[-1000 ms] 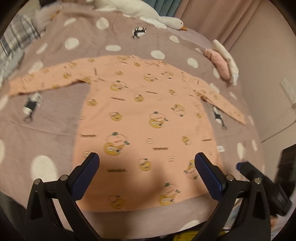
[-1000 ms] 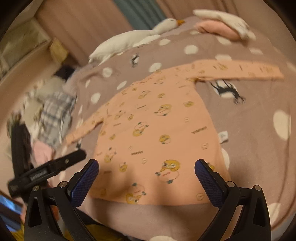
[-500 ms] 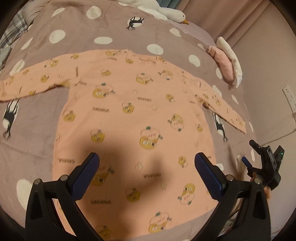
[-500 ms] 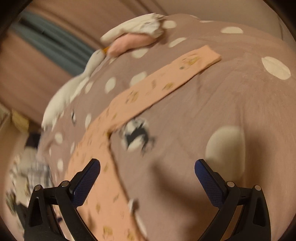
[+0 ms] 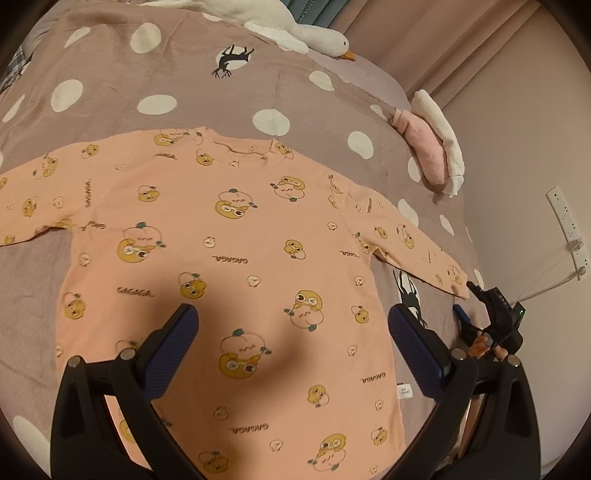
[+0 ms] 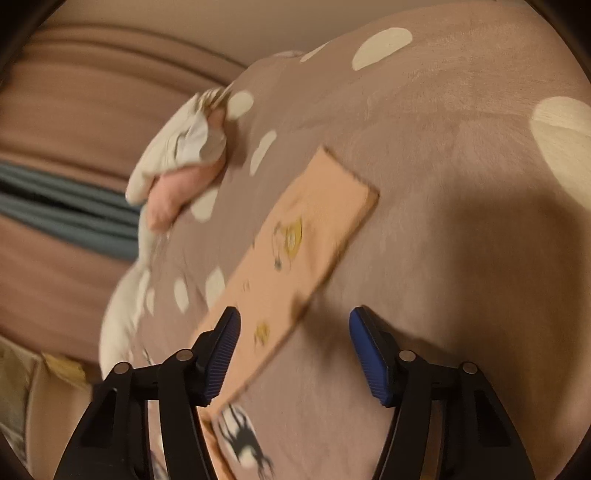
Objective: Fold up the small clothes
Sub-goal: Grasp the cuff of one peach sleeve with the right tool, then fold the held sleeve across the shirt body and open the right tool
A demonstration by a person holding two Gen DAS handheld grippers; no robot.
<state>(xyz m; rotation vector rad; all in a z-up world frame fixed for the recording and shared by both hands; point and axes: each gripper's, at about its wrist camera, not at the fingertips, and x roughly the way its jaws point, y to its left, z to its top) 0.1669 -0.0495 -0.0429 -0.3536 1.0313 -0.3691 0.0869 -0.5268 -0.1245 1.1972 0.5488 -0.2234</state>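
A peach long-sleeved shirt [image 5: 236,251] printed with yellow ducks lies flat, face up, on the bed, both sleeves spread out. My left gripper [image 5: 291,332] hovers open over its lower half with nothing between the fingers. The right gripper [image 5: 491,317] shows at the right edge of the left wrist view, just past the cuff of the right sleeve [image 5: 417,251]. In the right wrist view that sleeve [image 6: 295,258] runs away from my right gripper [image 6: 293,336]. Its jaws are closing. The sleeve lies below and between them, and the pads do not press on it.
The bed has a mauve cover with white dots [image 5: 159,103]. A white goose plush [image 5: 288,26] lies at the far end. A folded pink and white garment pile [image 5: 432,147] sits near the right edge by the wall, also in the right wrist view [image 6: 181,166]. A wall socket strip [image 5: 569,229] is at right.
My left gripper has slid forward over the shirt. The right gripper swung and rolled from the shirt's hem to the right sleeve cuff, came lower, and its jaws narrowed.
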